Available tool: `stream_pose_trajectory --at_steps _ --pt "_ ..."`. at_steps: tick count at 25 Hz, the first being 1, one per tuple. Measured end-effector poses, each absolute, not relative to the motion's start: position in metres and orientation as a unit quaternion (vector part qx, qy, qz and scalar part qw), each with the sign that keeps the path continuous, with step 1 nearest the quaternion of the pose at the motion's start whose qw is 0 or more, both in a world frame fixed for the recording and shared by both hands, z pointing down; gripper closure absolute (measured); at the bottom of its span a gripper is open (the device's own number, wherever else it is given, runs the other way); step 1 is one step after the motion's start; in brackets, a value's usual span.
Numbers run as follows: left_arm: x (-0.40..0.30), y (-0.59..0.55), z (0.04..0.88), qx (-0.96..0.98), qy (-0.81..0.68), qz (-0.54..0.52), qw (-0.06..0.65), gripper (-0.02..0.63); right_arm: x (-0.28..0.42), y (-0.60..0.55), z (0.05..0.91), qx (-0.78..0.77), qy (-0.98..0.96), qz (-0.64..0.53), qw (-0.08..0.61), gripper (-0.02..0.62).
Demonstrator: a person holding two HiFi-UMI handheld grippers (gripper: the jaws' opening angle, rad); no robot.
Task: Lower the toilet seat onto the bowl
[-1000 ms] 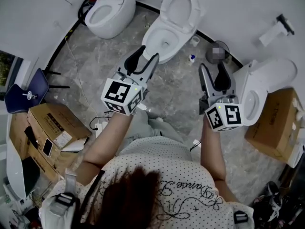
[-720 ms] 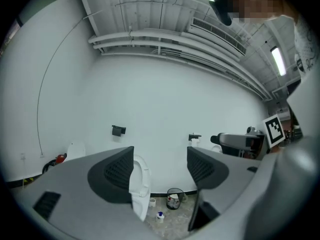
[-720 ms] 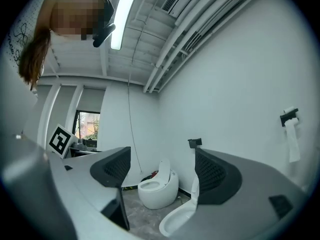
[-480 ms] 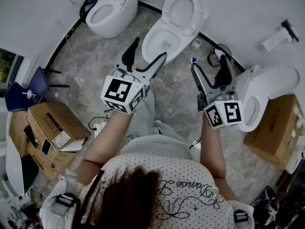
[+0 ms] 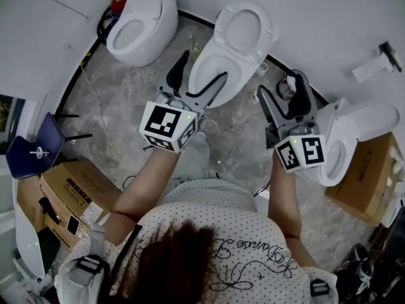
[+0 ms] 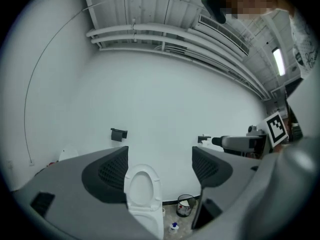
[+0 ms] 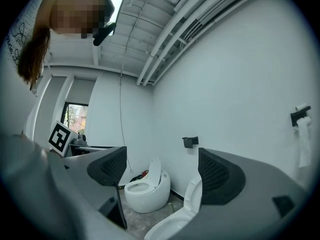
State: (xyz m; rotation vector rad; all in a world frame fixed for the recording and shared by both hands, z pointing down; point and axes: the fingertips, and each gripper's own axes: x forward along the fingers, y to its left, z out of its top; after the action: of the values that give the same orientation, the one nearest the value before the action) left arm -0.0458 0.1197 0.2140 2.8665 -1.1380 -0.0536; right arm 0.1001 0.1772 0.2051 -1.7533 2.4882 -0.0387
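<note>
The middle white toilet (image 5: 212,68) stands against the wall with its seat (image 5: 243,27) raised upright. My left gripper (image 5: 202,68) hovers over the bowl's near rim; its jaws are opening and nothing is between them. In the left gripper view, the left gripper (image 6: 160,169) frames the upright seat (image 6: 141,191), well short of touching it. My right gripper (image 5: 280,86) is held open and empty to the right of that toilet, above the floor. In the right gripper view, the right gripper (image 7: 162,171) looks across the raised seat (image 7: 194,196).
A round toilet (image 5: 136,21) stands at the left with its lid up, and a third toilet (image 5: 345,138) at the right. A small bin (image 6: 184,205) and a blue bottle (image 6: 173,227) sit by the wall. Cardboard boxes (image 5: 79,192) (image 5: 370,170) flank me; a blue chair (image 5: 31,141) stands at the far left.
Both grippers' jaws have spread from nearly closed to wide apart. The left gripper has come closer over the middle toilet's bowl; the right has shifted little.
</note>
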Motion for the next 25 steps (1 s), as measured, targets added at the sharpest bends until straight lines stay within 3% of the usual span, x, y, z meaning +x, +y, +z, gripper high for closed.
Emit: stream_pose_trajectory --at_steps 14,25 --pt "-0.056 -0.014 0.233 0.931 -0.362 -0.003 0.056 0.224 0.109 0.055 0.218 -0.600 0.799 -0.035 0.028 0.178" --pt "-0.009 -0.116 0.229 0.912 -0.407 -0.007 0.049 0.224 0.164 -0.067 0.222 -0.555 0.831 -0.031 0.022 0.190"
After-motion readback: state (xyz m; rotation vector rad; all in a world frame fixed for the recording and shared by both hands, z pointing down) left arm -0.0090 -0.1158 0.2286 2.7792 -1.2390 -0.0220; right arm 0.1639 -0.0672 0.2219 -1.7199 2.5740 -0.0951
